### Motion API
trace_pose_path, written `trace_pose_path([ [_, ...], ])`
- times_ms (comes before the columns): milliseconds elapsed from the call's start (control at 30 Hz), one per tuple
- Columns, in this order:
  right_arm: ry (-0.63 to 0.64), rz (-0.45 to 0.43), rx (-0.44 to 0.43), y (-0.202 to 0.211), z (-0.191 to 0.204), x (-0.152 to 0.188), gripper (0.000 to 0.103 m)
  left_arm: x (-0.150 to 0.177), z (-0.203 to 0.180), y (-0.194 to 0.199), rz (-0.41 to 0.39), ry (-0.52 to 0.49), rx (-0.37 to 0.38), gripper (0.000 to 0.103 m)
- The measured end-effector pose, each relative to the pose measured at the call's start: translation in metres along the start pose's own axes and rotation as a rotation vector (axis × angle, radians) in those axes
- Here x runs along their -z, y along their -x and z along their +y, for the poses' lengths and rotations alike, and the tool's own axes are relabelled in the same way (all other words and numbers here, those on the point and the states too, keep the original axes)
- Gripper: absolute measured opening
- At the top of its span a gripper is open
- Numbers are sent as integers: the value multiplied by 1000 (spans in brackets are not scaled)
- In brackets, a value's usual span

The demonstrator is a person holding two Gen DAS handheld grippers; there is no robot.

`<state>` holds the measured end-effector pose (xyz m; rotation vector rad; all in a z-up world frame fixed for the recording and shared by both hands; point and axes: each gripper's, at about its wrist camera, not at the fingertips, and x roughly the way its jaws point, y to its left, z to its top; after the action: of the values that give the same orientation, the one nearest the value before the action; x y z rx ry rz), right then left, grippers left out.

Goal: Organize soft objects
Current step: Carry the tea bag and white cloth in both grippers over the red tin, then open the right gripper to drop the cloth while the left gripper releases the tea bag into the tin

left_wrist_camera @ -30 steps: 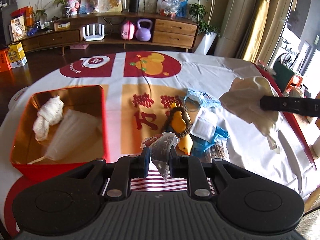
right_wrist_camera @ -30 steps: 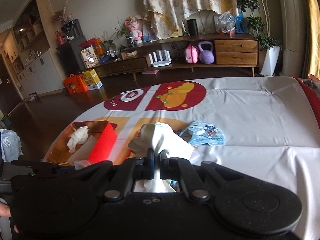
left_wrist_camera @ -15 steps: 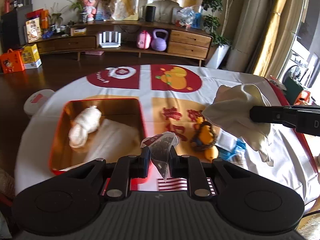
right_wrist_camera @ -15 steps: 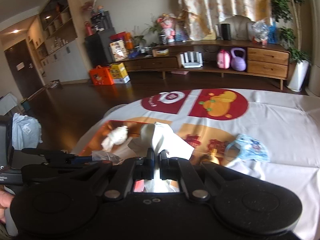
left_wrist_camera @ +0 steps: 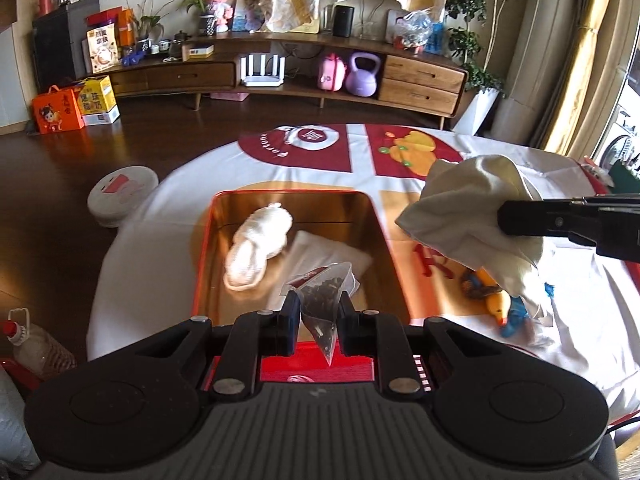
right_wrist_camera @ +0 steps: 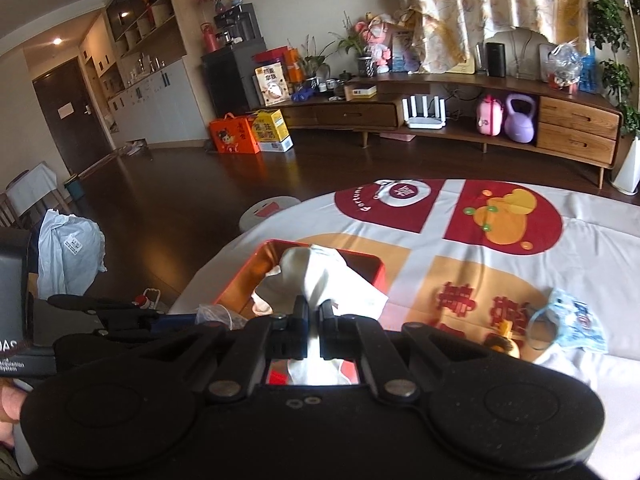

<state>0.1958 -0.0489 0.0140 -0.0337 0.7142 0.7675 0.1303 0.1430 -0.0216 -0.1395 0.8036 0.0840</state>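
Left gripper (left_wrist_camera: pixel 319 312) clamps clear plastic bag (left_wrist_camera: pixel 320 296) of dark bits, hanging above near edge of red tin (left_wrist_camera: pixel 204 264). Right gripper (right_wrist_camera: pixel 314 312) pinches white cloth (left_wrist_camera: pixel 476 216) beside tin's right rim. White sock (left_wrist_camera: pixel 256 246) and folded white sheet lie inside tin.

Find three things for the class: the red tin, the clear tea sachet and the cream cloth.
red tin (left_wrist_camera: pixel 385 236): left wrist view, its right wall.
clear tea sachet (left_wrist_camera: pixel 320 300): left wrist view, its dark-filled middle.
cream cloth (left_wrist_camera: pixel 472 204): left wrist view, its bunched middle.
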Motion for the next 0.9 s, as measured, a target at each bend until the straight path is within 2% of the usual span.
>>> trace_pose_path([
  [433, 8, 57, 0, -71, 13, -16, 4, -5, 34, -42, 60, -16, -88, 19],
  [900, 15, 176, 15, -150, 14, -5, 5, 4, 41, -76, 125, 14, -77, 19],
])
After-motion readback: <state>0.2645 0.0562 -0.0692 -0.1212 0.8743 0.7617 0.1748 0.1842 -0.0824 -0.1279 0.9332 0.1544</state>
